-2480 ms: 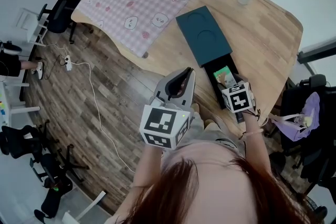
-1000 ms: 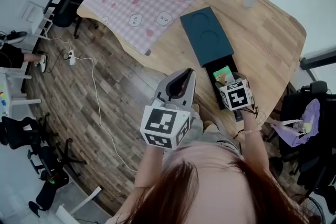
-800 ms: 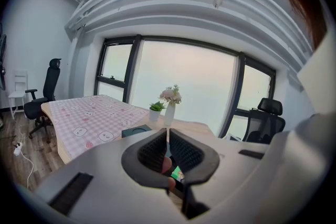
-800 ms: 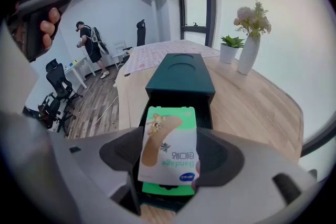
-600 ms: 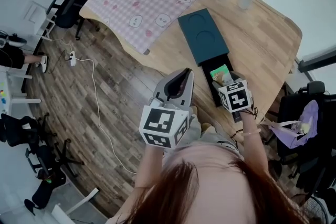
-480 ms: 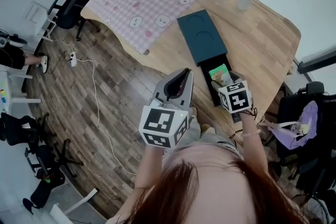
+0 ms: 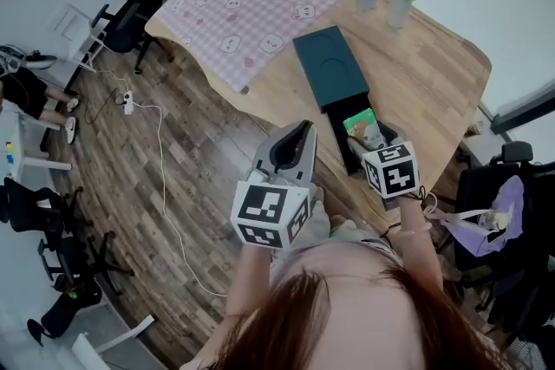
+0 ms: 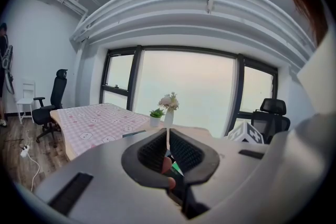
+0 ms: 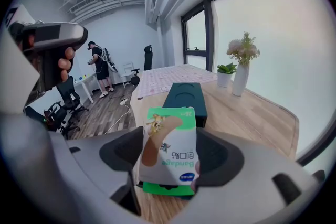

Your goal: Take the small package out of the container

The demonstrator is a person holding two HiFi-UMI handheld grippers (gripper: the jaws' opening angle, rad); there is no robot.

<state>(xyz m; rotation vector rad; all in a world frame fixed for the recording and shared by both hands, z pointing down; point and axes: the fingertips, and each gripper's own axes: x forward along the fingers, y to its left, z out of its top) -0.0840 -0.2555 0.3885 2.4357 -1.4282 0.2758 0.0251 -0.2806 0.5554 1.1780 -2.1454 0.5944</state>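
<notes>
Right gripper view: right tongs (image 9: 170, 159) clamp package (image 9: 169, 147)

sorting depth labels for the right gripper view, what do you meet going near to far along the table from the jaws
small package shut in the right hand-held gripper → dark teal container → pink checked cloth → black chair by the window
</notes>
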